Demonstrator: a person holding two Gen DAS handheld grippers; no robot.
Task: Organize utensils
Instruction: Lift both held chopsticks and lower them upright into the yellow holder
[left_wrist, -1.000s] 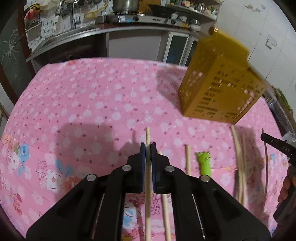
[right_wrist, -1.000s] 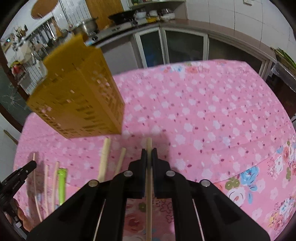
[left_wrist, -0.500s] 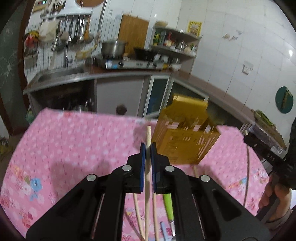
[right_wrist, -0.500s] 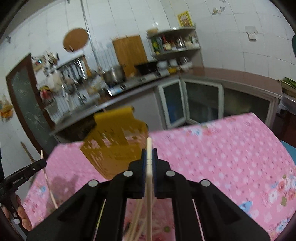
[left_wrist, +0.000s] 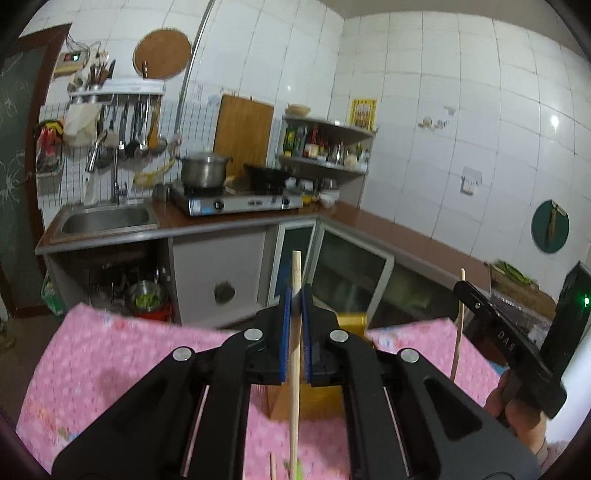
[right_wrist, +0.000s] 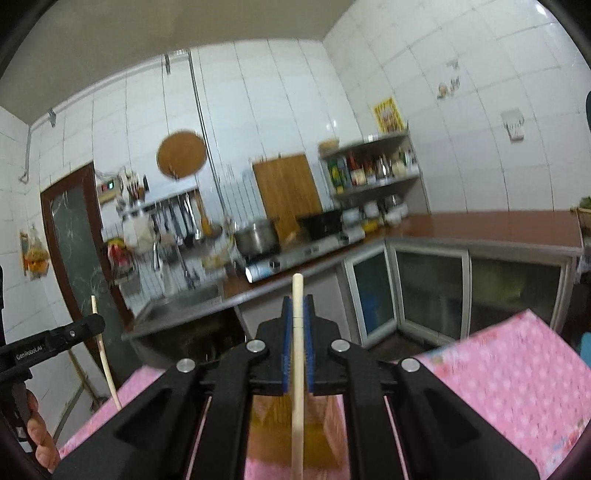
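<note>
My left gripper (left_wrist: 294, 295) is shut on a wooden chopstick (left_wrist: 294, 373) that runs up between its blue pads and sticks out past the tips. My right gripper (right_wrist: 297, 306) is shut on a second wooden chopstick (right_wrist: 297, 387) in the same way. Both are lifted high above the pink flowered tablecloth (left_wrist: 110, 354). The yellow slotted utensil basket (left_wrist: 352, 319) stands on the cloth, mostly hidden behind my left gripper; it shows below my right gripper as the basket (right_wrist: 266, 417). At the right edge of the left wrist view the other gripper (left_wrist: 498, 332) shows with its chopstick (left_wrist: 458, 332).
Behind the table runs an L-shaped kitchen counter (left_wrist: 388, 229) with a sink (left_wrist: 103, 218), a gas stove (left_wrist: 236, 201) bearing a pot and a wok, and glass-door cabinets (right_wrist: 432, 291). A person's hand (left_wrist: 521, 417) grips the right tool. More utensils lie on the cloth at the bottom edge.
Both grippers have risen well above the table and tilted up towards level, each carrying its chopstick. The table and basket have dropped low in both views; the kitchen wall now fills them.
</note>
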